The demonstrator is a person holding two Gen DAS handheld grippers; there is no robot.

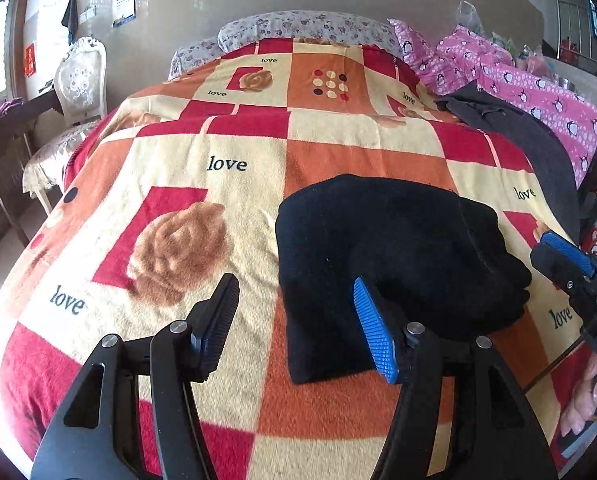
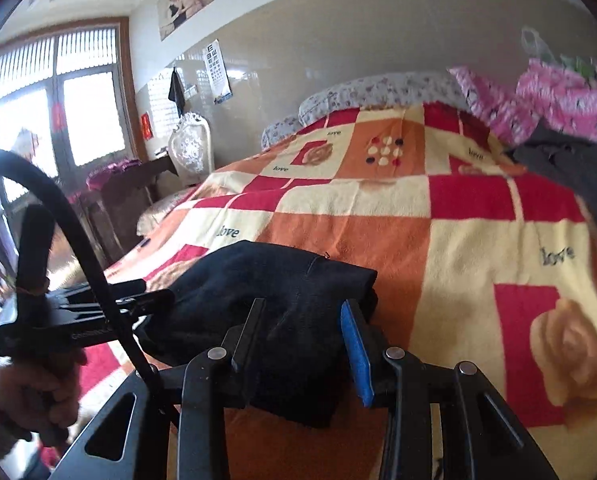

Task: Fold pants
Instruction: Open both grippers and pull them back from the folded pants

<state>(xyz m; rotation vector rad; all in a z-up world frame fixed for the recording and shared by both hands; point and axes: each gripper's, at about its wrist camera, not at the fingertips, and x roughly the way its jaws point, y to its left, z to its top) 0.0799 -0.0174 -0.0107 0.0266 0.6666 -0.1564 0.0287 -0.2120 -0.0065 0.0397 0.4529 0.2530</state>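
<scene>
**Inspector:** Left wrist view first. The left tongs (image 1: 294,320) stand wide apart with nothing between them. The pants (image 1: 386,264) lie just ahead and to their right, the blue pad (image 1: 374,332) overlapping the near edge of the bundle; whether it touches the cloth I cannot tell.

**Onlooker:** And the risk?

**Inspector:** In my judgement, a careless pull back could snag that near edge and drag the top layer off the stack. The blanket (image 1: 178,208) is fleecy, so the lower layer may cling while the upper slides.

**Onlooker:** Condition of the pants?

**Inspector:** Black, folded to a compact block, the left edge fairly straight, the right side bulging and rounded. The right tongs (image 1: 558,256) sit just beyond that bulge.

**Inspector:** Right wrist view. The right tongs (image 2: 306,340) are parted, with the near part of the pants (image 2: 274,304) seen between the fingers. Nothing is pinched as far as I can see. The frame is blurred, so contact is uncertain.

**Onlooker:** Hazard here?

**Inspector:** Closing or lifting now would likely catch a fold and reopen the bundle. The left tongs (image 2: 146,300) lie at the far left side of the cloth, so both tools crowd it.

**Onlooker:** Appearance?

**Inspector:** Thick, layered, corners soft rather than square; the task looks near finished.
</scene>
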